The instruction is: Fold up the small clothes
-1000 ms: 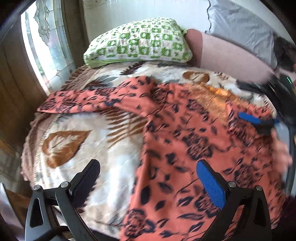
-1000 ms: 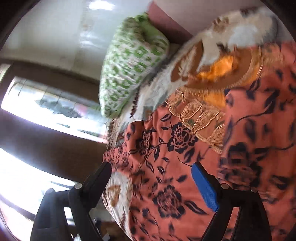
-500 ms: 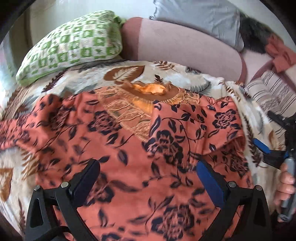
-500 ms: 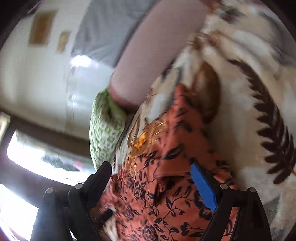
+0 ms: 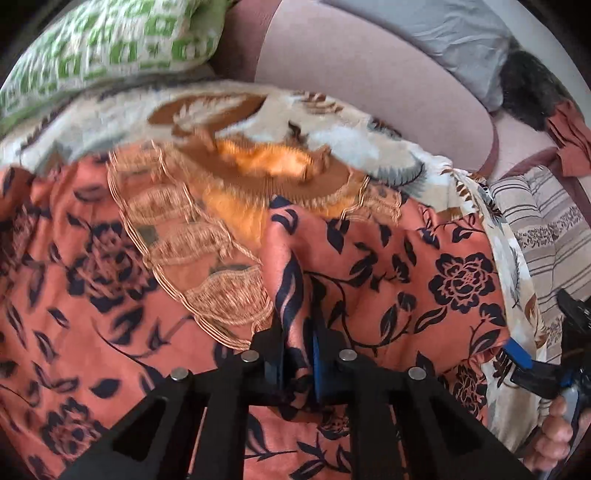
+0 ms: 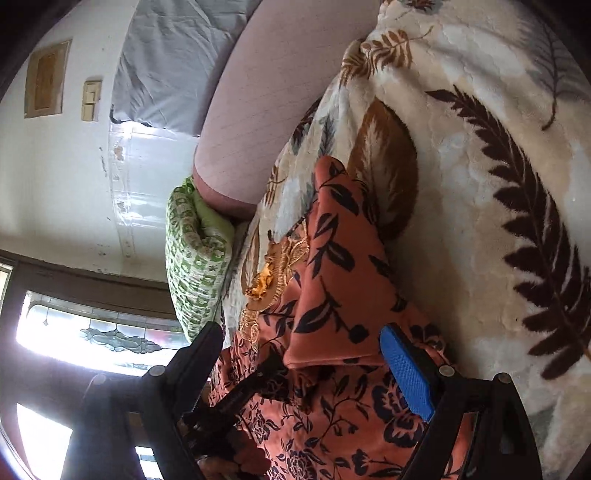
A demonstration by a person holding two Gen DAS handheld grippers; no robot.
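An orange garment (image 5: 406,280) with a dark flower print and a gold embroidered neckline (image 5: 207,258) lies spread on a cream leaf-patterned blanket (image 5: 351,125). My left gripper (image 5: 297,347) is shut on a raised pinch of its cloth near the neckline. In the right wrist view, my right gripper (image 6: 306,362) stands open over the garment (image 6: 332,258). A folded-over sleeve lies between its fingers, and the pads do not press on it. Its blue pad (image 5: 517,355) and a hand (image 5: 554,435) show at the garment's right edge in the left wrist view.
A green-and-white checked pillow (image 5: 110,48) lies at the back left, with a pink bolster (image 5: 351,74) and a grey pillow (image 5: 443,33) behind the blanket. A striped cushion (image 5: 546,229) is at the right. A bright window (image 6: 92,332) is beyond the pillow.
My left gripper swept right across the garment, came down near the neckline and shut on a pinch of cloth. My right gripper swung right and rolled, ending over the sleeve at the garment's edge.
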